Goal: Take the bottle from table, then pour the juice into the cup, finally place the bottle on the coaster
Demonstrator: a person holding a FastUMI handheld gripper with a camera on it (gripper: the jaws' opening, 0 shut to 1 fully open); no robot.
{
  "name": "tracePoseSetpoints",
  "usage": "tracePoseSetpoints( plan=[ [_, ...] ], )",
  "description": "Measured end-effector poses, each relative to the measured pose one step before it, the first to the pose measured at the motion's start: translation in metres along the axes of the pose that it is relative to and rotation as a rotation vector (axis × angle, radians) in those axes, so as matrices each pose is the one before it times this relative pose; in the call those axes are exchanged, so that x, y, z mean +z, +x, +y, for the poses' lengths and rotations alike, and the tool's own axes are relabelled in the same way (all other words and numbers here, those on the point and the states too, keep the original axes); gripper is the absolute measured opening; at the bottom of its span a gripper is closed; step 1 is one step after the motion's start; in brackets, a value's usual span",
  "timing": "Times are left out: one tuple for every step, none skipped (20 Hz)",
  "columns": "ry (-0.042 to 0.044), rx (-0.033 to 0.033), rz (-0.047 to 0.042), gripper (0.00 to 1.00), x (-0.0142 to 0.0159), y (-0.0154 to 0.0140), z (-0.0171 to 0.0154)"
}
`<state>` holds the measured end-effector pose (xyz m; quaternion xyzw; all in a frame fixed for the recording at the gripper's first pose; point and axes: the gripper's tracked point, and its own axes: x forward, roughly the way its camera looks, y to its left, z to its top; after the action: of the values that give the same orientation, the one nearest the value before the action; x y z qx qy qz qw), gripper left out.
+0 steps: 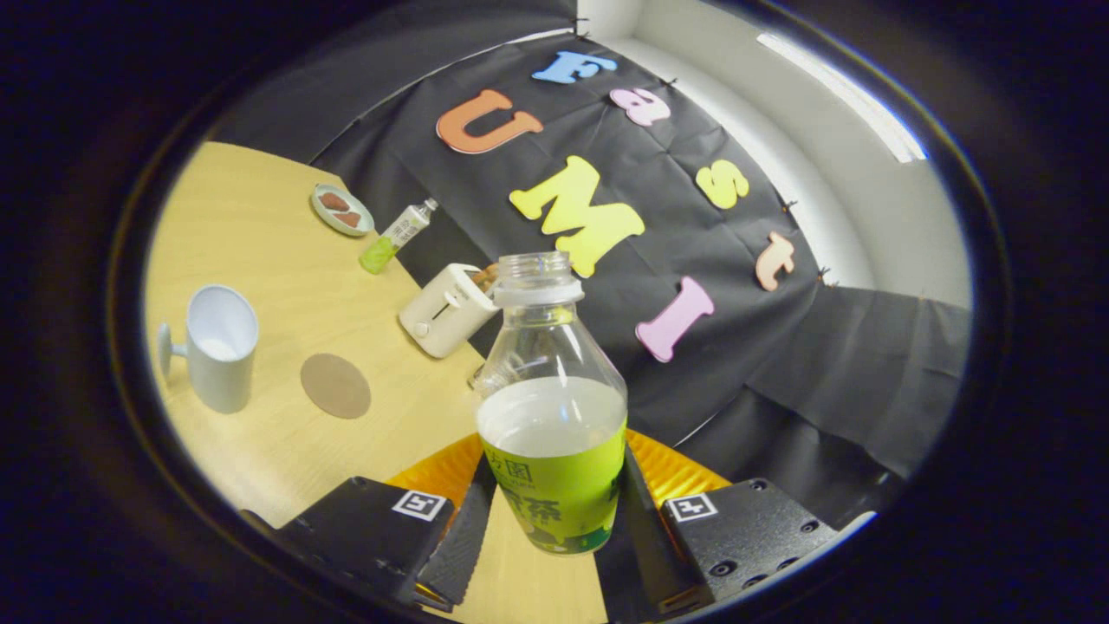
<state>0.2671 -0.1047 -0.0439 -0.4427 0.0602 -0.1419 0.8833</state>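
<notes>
- Gripper (554, 511): both fingers press the labelled lower body of the bottle (552, 407), held clear of the worktop (286, 286).
- Bottle: uncapped, partly filled with pale juice.
- Cup (218, 347): white, with a handle, on the worktop.
- Coaster (335, 386): round, brown, just beside the cup.
- Farther back: toaster (446, 309), small bottle (397, 236), plate (341, 209) of brown pieces.

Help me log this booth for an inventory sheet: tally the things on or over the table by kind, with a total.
Bottles: 2 (open bottle gripped between the tool fingers, small bottle beyond the toaster)
Cups: 1 (white cup)
Coasters: 1 (round coaster beside the cup)
Toasters: 1 (toaster)
Plates: 1 (plate with food)
Total: 6
</notes>
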Motion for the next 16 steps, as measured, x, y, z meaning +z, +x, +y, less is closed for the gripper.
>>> tracePoseSetpoints(
  plan=[
    [-0.03621,-0.01968,-0.00735,0.78,0.00533,-0.00223,0.0016],
    [-0.03255,-0.01403,-0.01583,0.78,0.00599,-0.00302,0.00326],
    [-0.03025,-0.00596,-0.01972,0.78,0.00696,-0.00298,0.00375],
    [-0.0287,-0.00394,-0.01673,0.78,0.00652,-0.00247,0.0037],
    [-0.02578,-0.0047,-0.0069,0.78,0.00528,-0.00086,0.00368],
    [-0.01905,0.00041,-0.00477,0.78,0.00498,-0.00041,0.00428],
    [-0.01794,0.00108,0.00838,0.78,0.00121,-0.00079,0.00403],
    [-0.0136,0.00171,0.01115,0.78,0.00111,0.00033,0.00389],
    [-0.01066,0.00245,0.0063,0.78,0.00131,-0.00016,0.00399],
    [-0.01351,0.00548,0.00719,0.77,0.00136,-0.00121,0.00401],
    [-0.02141,0.00618,0.0062,0.77,0.00296,0.00026,0.00335],
    [-0.03028,0.00443,0.00886,0.77,0.00074,0.00019,0.00274],
    [-0.03084,-0.00138,0.0017,0.77,0.00248,-0.00036,0.00251],
    [-0.03391,-0.02046,-0.0017,0.77,0.00197,-0.00043,-0.0013],
    [-0.03659,-0.03246,-0.00884,0.77,0.0036,-0.00273,-0.00445],
    [-0.03195,-0.03322,-0.02155,0.77,0.00718,-0.00288,-0.0041]
  ],
)
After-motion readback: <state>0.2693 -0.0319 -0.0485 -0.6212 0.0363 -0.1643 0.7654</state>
